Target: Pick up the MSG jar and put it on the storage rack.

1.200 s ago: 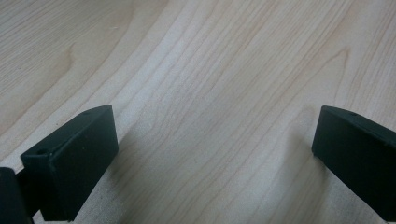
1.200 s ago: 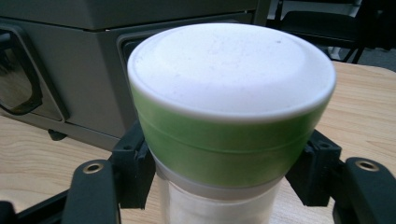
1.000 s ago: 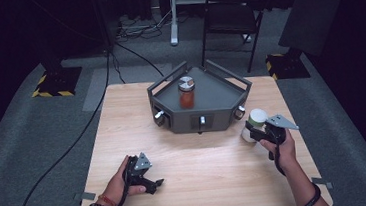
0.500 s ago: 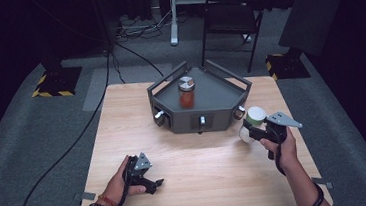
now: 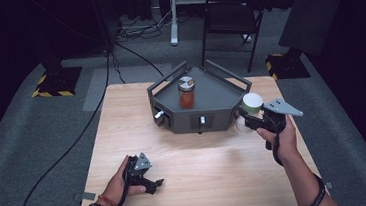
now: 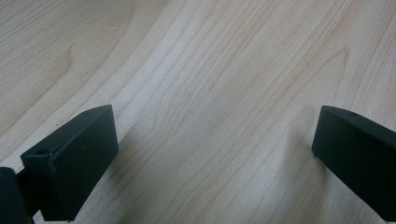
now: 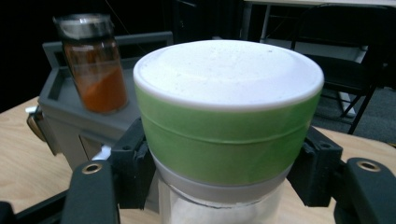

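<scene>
Up comes the jar, lifted off the table since a second ago and now level with the grey tray at its right corner. The right gripper is clamped just under the green lid band. Clear wall below, probably glass: stiff, slick, breakable, so gripping below the lid's lip makes sense. The left gripper rests apart on the table, holding nothing.

Dark room, grey carpet, black chair (behind table), cables
</scene>
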The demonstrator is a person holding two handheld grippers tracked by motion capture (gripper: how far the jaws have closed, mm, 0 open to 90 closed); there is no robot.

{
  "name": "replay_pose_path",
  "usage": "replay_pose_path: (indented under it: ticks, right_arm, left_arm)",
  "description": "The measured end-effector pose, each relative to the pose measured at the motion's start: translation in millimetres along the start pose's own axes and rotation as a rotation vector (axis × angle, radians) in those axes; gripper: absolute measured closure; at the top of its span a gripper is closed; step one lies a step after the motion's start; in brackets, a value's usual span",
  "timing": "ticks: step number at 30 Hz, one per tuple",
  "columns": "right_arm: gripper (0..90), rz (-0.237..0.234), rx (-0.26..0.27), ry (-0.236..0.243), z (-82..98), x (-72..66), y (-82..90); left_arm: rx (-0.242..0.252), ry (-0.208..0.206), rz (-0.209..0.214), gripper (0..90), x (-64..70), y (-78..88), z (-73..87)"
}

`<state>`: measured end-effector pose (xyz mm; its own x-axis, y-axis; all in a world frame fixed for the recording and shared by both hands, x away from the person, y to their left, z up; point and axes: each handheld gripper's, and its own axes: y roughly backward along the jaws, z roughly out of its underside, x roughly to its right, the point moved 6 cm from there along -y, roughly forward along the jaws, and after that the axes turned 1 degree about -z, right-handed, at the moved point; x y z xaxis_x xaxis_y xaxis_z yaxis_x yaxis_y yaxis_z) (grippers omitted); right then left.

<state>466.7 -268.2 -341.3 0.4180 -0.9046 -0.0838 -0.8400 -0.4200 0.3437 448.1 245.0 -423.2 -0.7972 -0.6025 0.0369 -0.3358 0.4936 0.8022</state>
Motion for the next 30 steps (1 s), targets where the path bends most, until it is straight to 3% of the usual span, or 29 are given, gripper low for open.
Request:
replay_pose_path:
  ticks: [8, 22, 30]
  right_arm:
    - [33.6, 0.023, 0.008, 0.027, -29.0, -7.8, -10.3]
    - [33.4, 0.030, 0.033, 0.037, -61.2, -19.2, -27.5]
    - [33.4, 0.041, 0.049, 0.022, -74.0, -11.7, -36.1]
  left_arm:
    - [0.000, 0.000, -0.001, 0.1, 0.1, 0.0, 0.0]
    - [0.000, 0.000, 0.000, 0.1, 0.1, 0.0, 0.0]
    - [0.000, 0.001, -0.002, 0.2, 0.4, 0.1, 0.1]
